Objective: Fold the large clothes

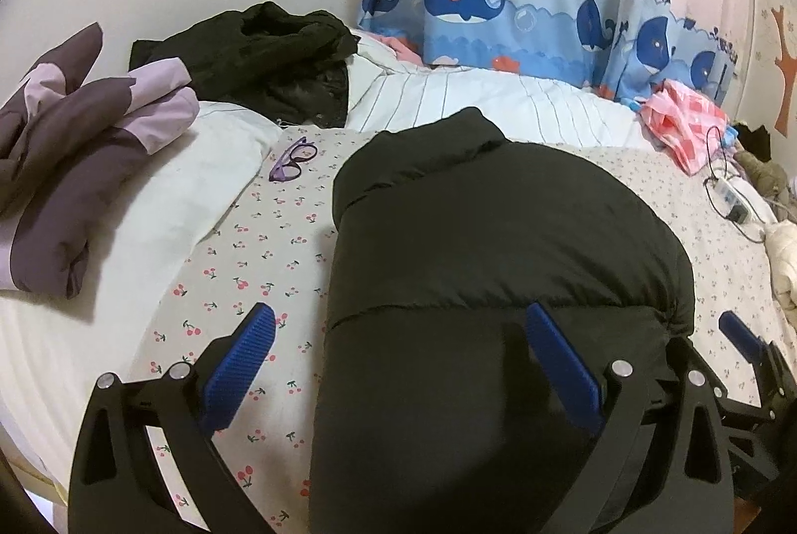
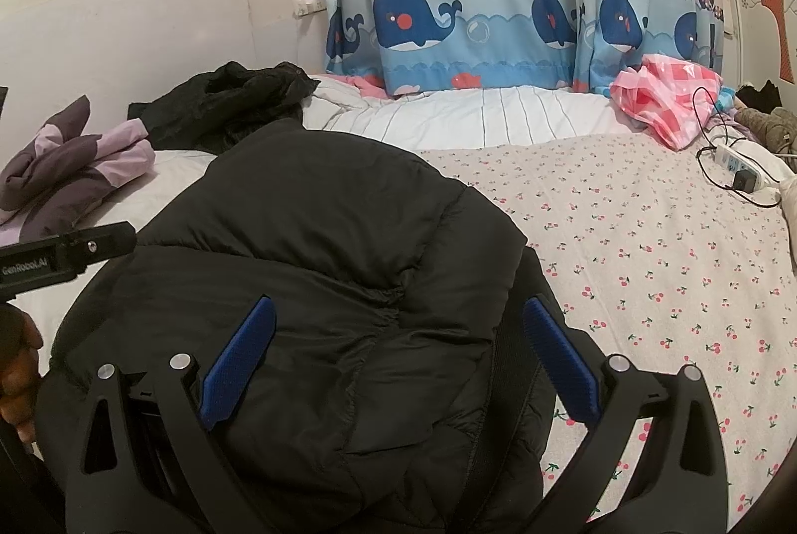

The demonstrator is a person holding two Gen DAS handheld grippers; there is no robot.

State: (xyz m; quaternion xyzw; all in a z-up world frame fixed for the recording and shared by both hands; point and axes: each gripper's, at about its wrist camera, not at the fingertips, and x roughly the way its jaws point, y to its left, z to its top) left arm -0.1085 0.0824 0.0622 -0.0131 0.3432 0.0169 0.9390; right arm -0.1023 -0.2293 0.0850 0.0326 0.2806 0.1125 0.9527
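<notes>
The black puffer jacket point(image 1: 498, 265) lay on the bed point(image 1: 234, 265), already doubled into a thick, rounded bundle on the cherry-print sheet, with its narrow end pointing toward the whale curtain point(image 1: 498, 1). The step in hand looked like squaring off or tidying that bundle, and doing it well probably meant taking the near edge through all its layers, since slippery padded fabric tends to spring open if only the top layer is caught. Pressing the air out while smoothing would likely help the fold stay flat. The left gripper point(image 1: 413, 369) had its blue jaws spread wide and pinched nothing; one pad stood over the bare sheet to the left of the jacket, the other over the jacket's near left part, so the jacket's left edge ran between them. The right gripper point(image 2: 398, 354) was also spread, holding nothing, with both pads above the jacket's near right part, where the fabric was puckered. Whether either touched the fabric could not be told. In the left wrist view the right gripper showed just beside the jacket's right edge. Other clothes, a purple garment point(image 1: 74, 145) and a crumpled black one point(image 1: 259, 56), lay well apart near the headboard.
</notes>
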